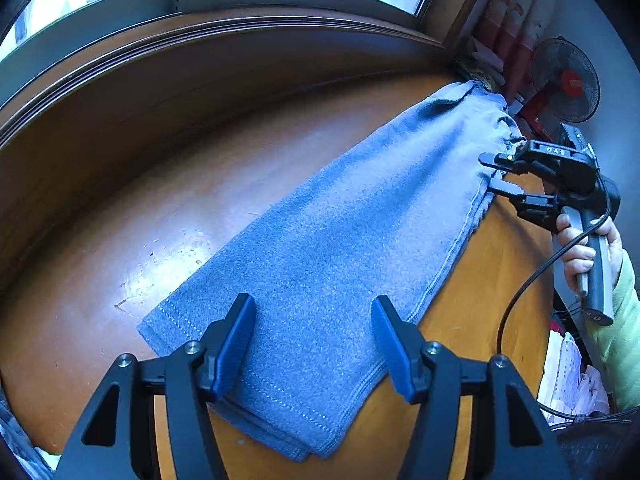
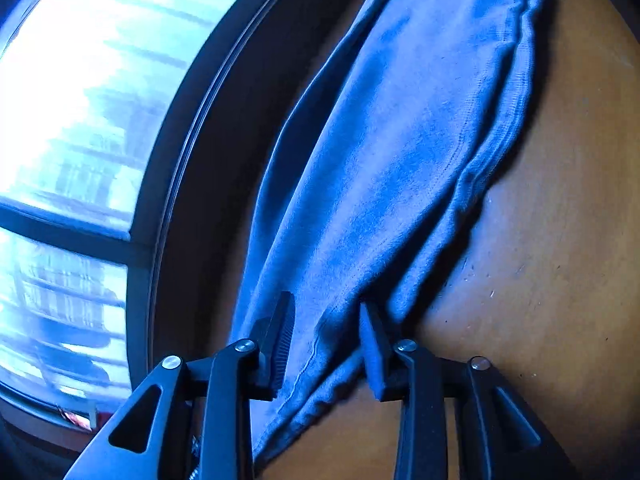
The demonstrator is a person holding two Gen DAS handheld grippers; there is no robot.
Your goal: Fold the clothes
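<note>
Folded blue pants (image 1: 340, 240) lie in a long strip across the wooden table (image 1: 140, 220), hem end nearest in the left wrist view. My left gripper (image 1: 314, 320) hovers open over that hem end, its blue pads apart and touching nothing. At the far waistband end my right gripper (image 1: 490, 173) has one finger on each side of the bunched edge. In the right wrist view the pants (image 2: 400, 140) run away from my right gripper (image 2: 326, 304). Cloth passes between its fingers, but the left pad's ribbed face is bare, so the jaws stand apart.
A window and dark wooden sill (image 1: 240, 40) run along the far side of the table. A red-centred fan (image 1: 566, 80) stands beyond the right end. A hand (image 1: 580, 252) in a green sleeve holds the right gripper, trailing a black cable. Pale clothes (image 1: 568, 384) lie off the table's right edge.
</note>
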